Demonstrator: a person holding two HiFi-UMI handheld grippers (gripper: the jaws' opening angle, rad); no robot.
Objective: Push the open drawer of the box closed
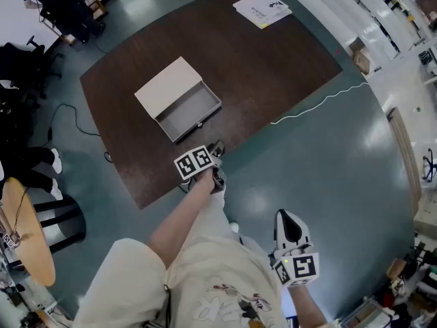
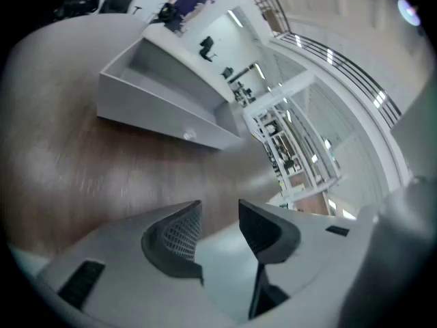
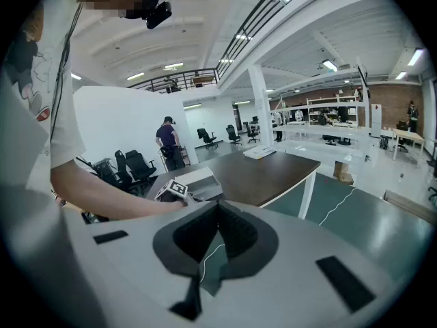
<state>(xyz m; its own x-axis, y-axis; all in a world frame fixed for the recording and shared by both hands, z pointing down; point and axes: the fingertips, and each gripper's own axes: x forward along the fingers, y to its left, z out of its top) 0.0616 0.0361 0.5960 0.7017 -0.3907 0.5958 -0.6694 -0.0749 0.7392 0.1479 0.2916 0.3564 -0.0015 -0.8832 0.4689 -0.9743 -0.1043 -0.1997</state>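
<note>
A white box [image 1: 166, 83] lies on the dark brown table [image 1: 273, 60], its grey drawer [image 1: 190, 111] pulled out toward me and empty. In the left gripper view the drawer front [image 2: 164, 117] with its small knob faces the jaws. My left gripper [image 1: 217, 148] hovers at the table's near edge, a short way in front of the drawer front and apart from it, open with nothing between its fingers [image 2: 175, 242]. My right gripper [image 1: 289, 227] is held low beside my body over the floor, shut and empty. Its own view shows the box [image 3: 199, 181] far ahead.
A white booklet [image 1: 262, 7] lies at the table's far right corner. A white cable [image 1: 321, 104] runs across the green floor to the right of the table. Black chairs [image 1: 27, 67] and a round wooden table [image 1: 27, 231] stand at the left.
</note>
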